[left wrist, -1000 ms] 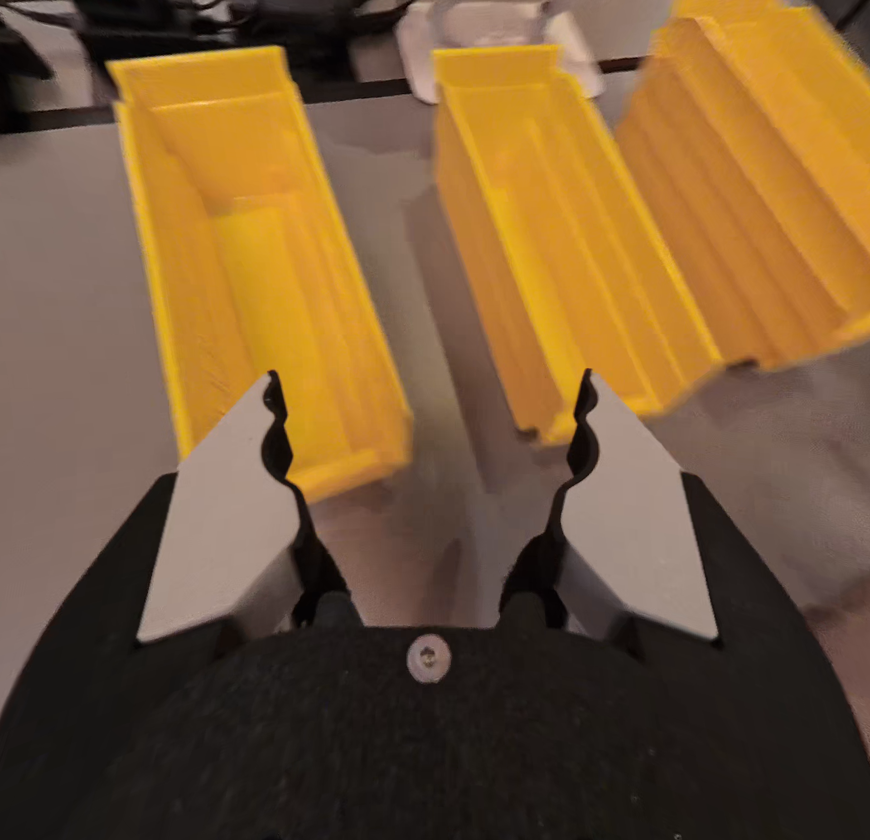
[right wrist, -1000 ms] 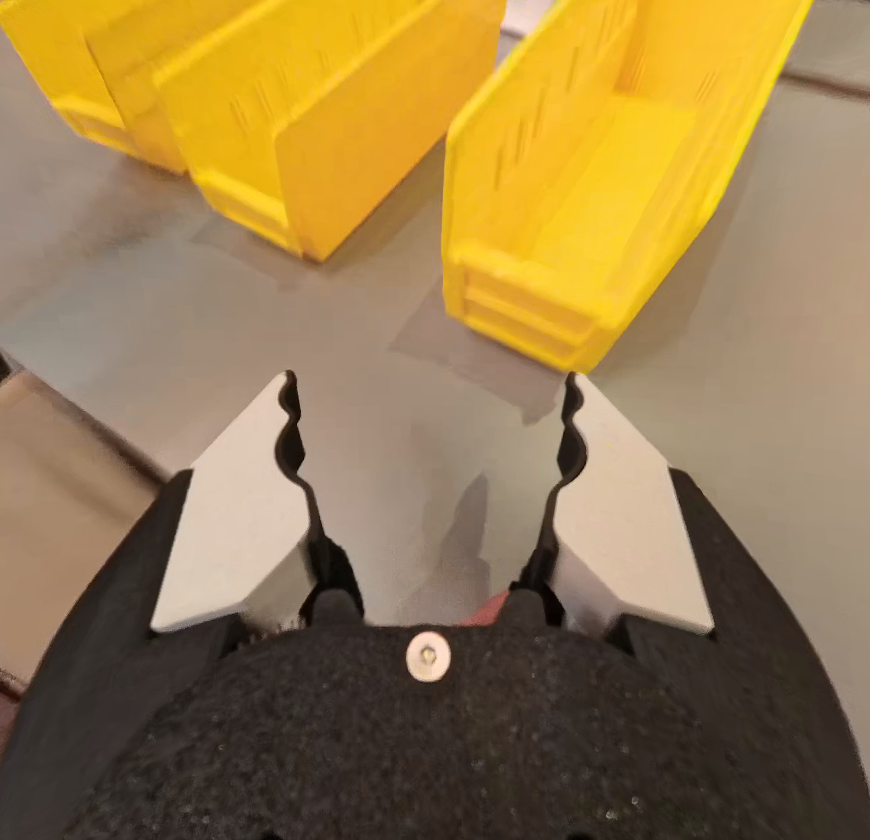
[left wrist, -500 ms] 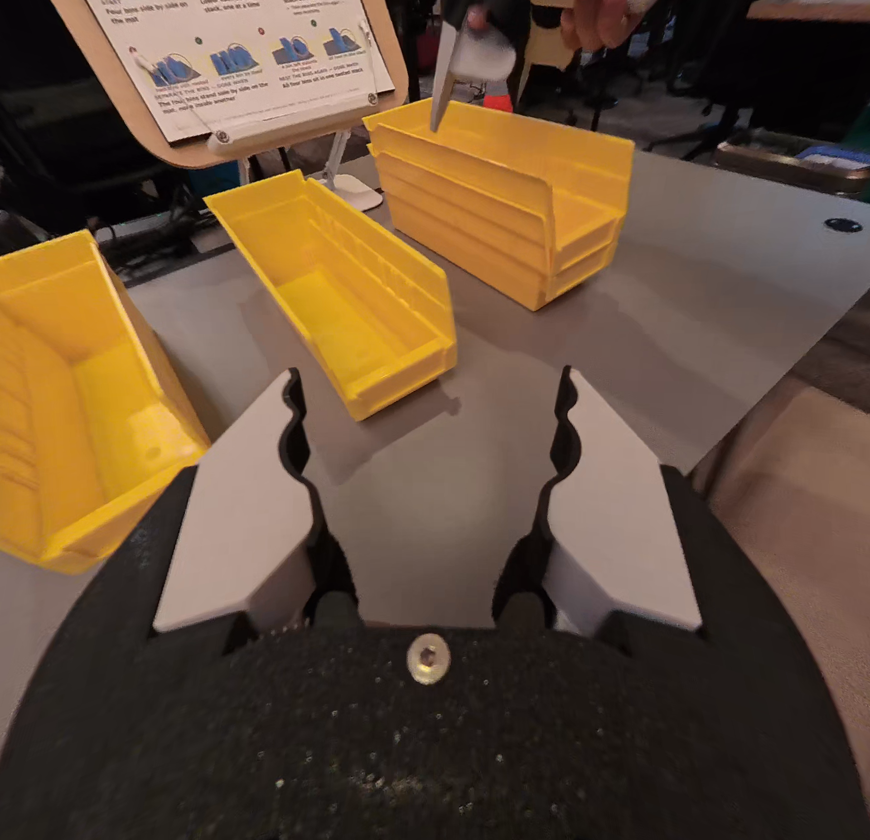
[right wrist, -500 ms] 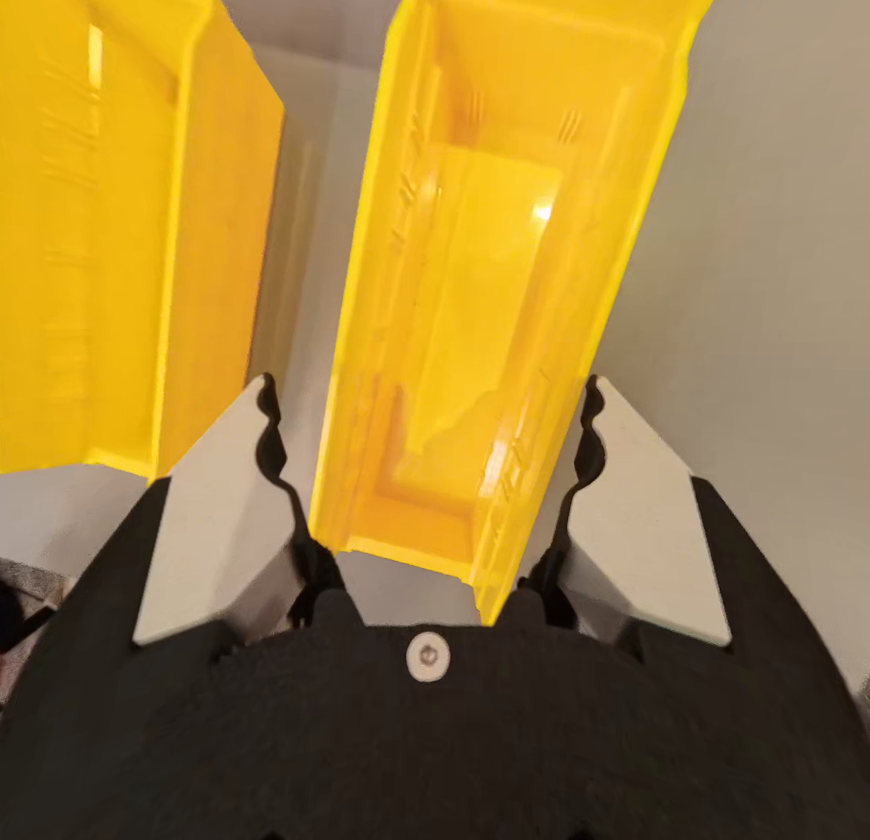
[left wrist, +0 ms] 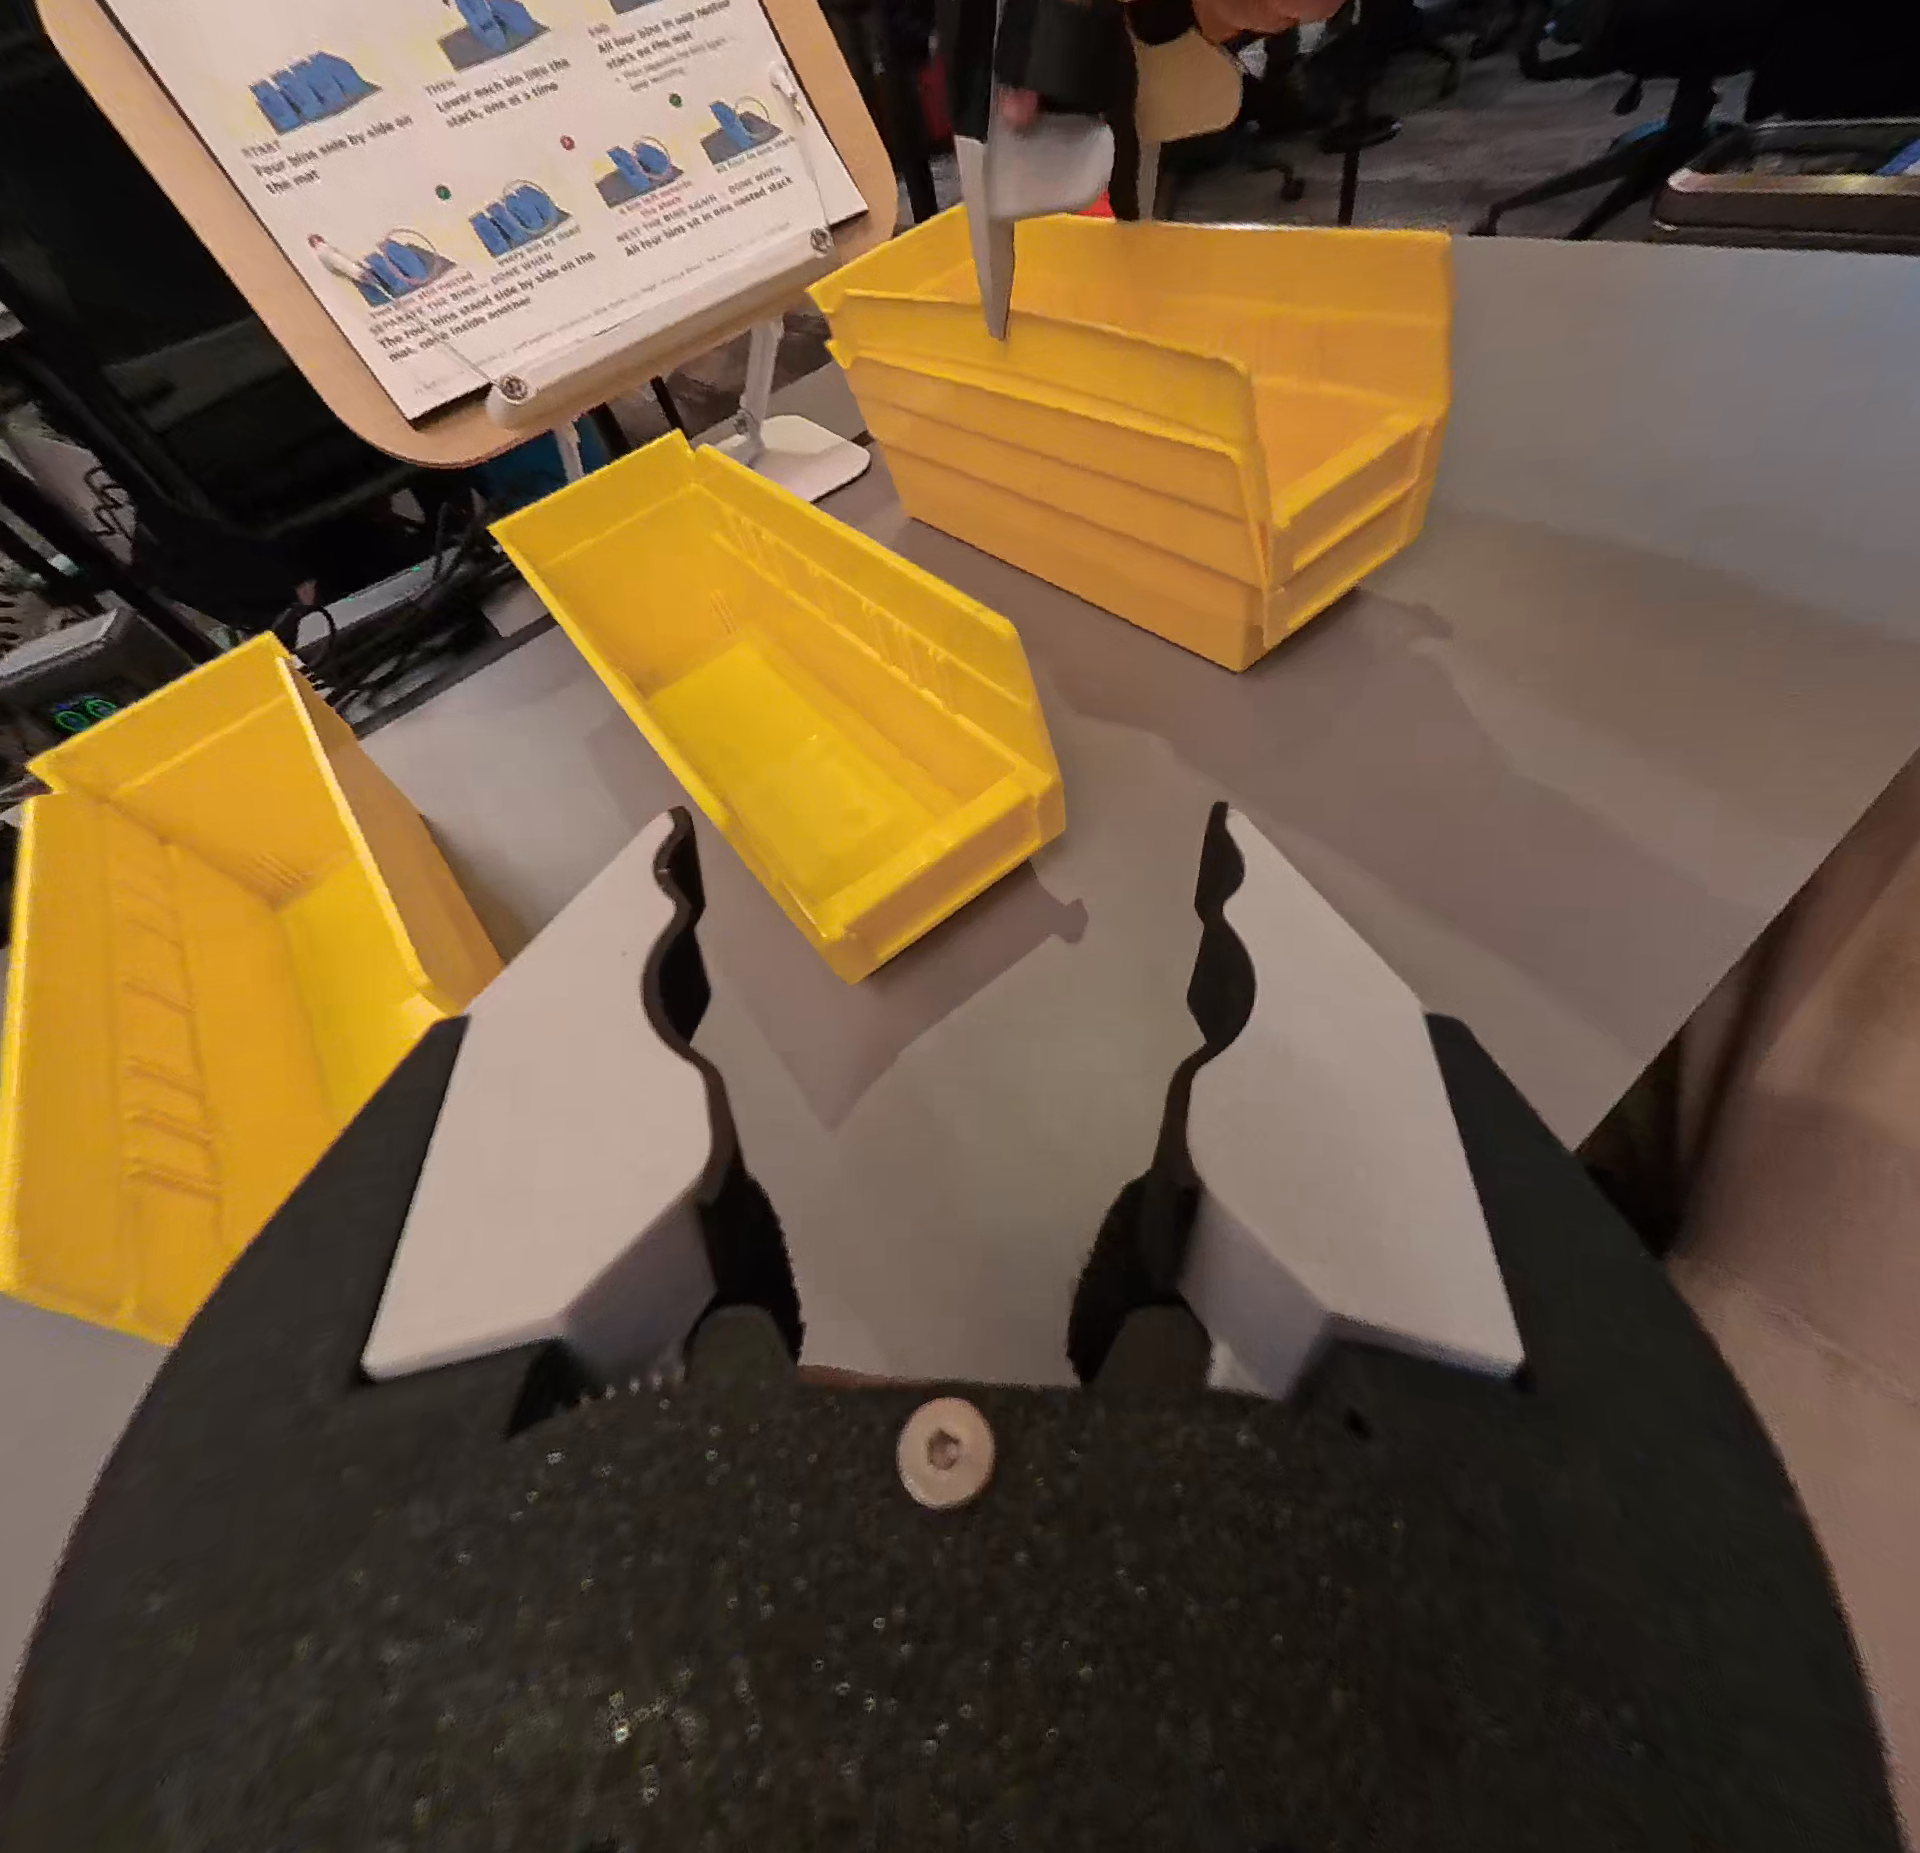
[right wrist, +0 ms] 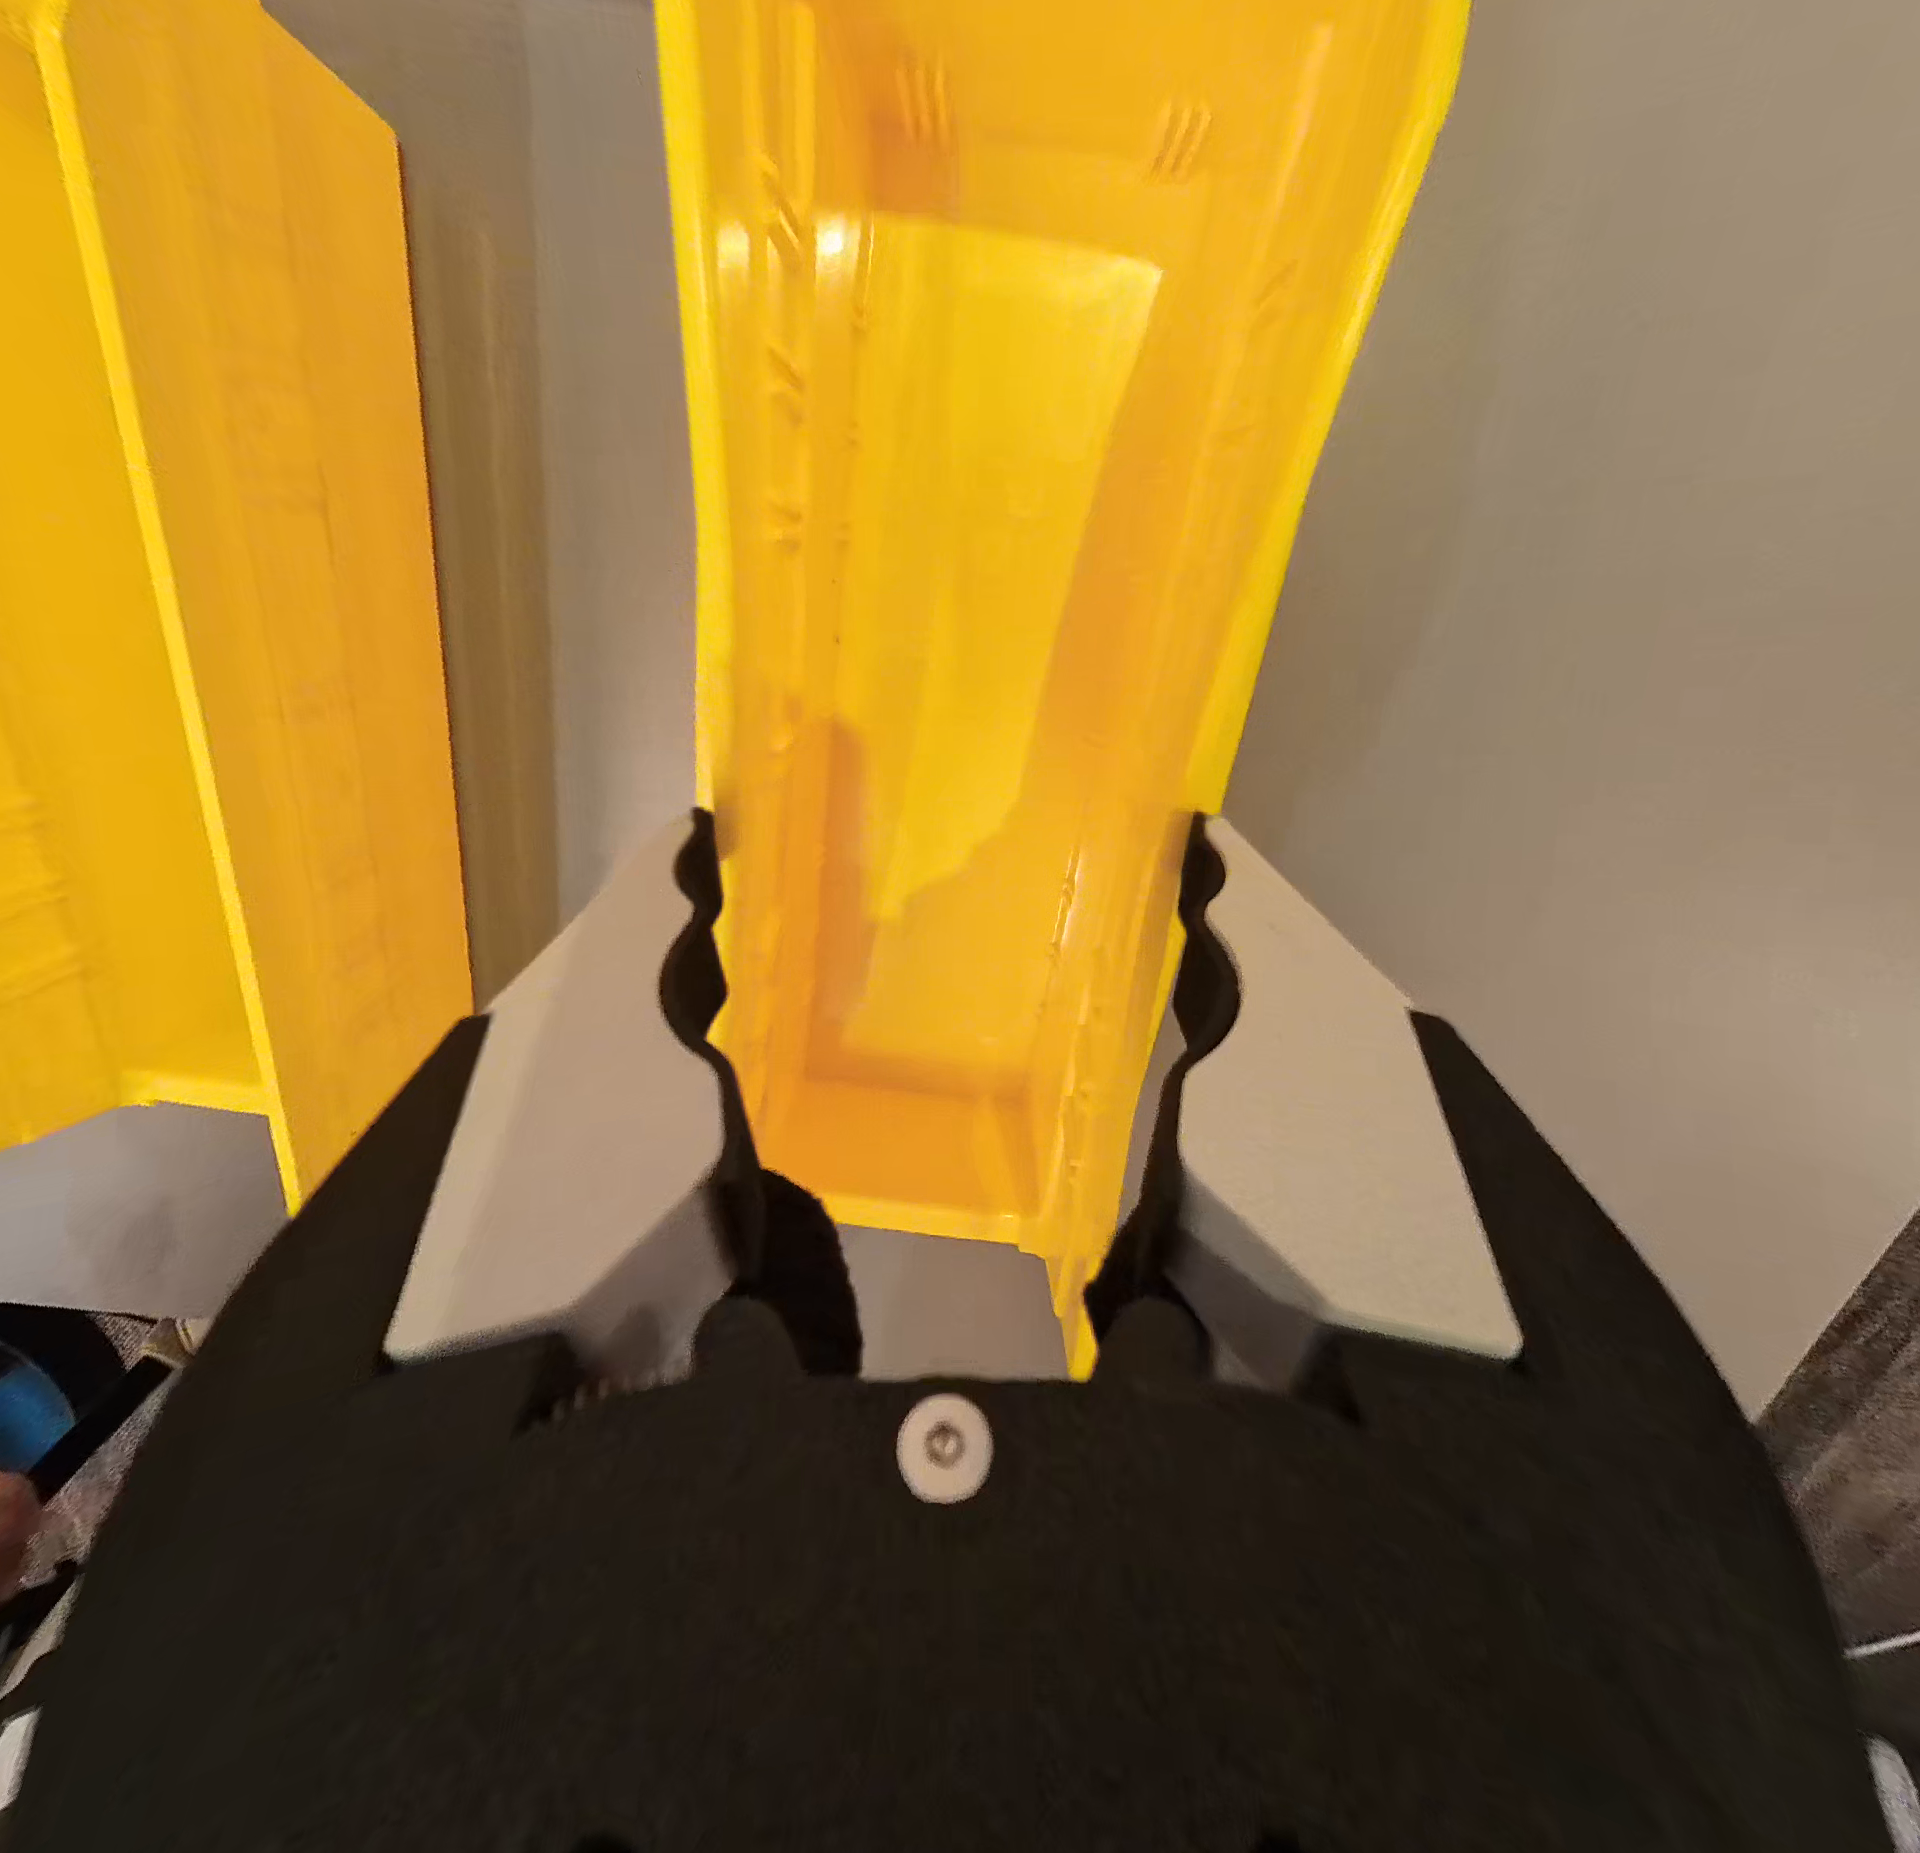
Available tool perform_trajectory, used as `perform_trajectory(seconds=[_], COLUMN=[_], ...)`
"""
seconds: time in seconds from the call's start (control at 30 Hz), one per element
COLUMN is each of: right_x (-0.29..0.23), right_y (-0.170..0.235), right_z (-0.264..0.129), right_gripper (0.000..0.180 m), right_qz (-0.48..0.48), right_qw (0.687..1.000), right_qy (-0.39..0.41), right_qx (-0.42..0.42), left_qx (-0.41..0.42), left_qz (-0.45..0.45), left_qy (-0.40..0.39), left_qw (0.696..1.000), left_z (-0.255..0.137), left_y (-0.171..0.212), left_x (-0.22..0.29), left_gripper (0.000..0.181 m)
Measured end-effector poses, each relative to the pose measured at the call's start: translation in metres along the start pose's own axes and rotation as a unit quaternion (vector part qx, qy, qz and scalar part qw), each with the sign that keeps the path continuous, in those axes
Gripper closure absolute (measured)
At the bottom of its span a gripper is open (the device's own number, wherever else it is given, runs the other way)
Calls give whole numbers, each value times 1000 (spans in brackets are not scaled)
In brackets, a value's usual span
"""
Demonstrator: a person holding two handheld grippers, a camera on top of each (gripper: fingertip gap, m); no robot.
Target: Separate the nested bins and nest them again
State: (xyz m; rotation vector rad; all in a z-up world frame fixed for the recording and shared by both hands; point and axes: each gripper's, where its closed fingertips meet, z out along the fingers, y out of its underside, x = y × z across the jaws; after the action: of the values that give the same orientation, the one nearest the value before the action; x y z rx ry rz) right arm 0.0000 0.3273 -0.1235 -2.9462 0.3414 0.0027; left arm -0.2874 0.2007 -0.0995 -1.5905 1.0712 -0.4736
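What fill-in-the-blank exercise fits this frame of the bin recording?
The left hand-held gripper is ___ and holds nothing.
One end of the nested stack sits between the fingers of the ___ hand-held gripper.
Apart from that stack, ___ single bins stand alone on the mat.
Every bin is ___ in colour.
Missing words: open; right; two; yellow.

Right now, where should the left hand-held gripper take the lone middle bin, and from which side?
Likely from above: the middle bin sits upright, open and empty, so the open left hand-held gripper could drop one finger inside and pinch a thin long side wall at its top edge.
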Motion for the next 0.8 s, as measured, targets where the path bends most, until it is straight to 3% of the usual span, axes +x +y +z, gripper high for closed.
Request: perform_trajectory(seconds=[0.8], right_x=[6], right_y=[2], right_z=[-20], right_gripper=[98], right_qz=[-4], right_qw=[1000], right_qy=[-3], right_qx=[-8], left_qx=[-41], left_qz=[-47], left_qy=[17], left_qw=[998], left_z=[3], left_y=[18], left_x=[-2], left_gripper=[92])
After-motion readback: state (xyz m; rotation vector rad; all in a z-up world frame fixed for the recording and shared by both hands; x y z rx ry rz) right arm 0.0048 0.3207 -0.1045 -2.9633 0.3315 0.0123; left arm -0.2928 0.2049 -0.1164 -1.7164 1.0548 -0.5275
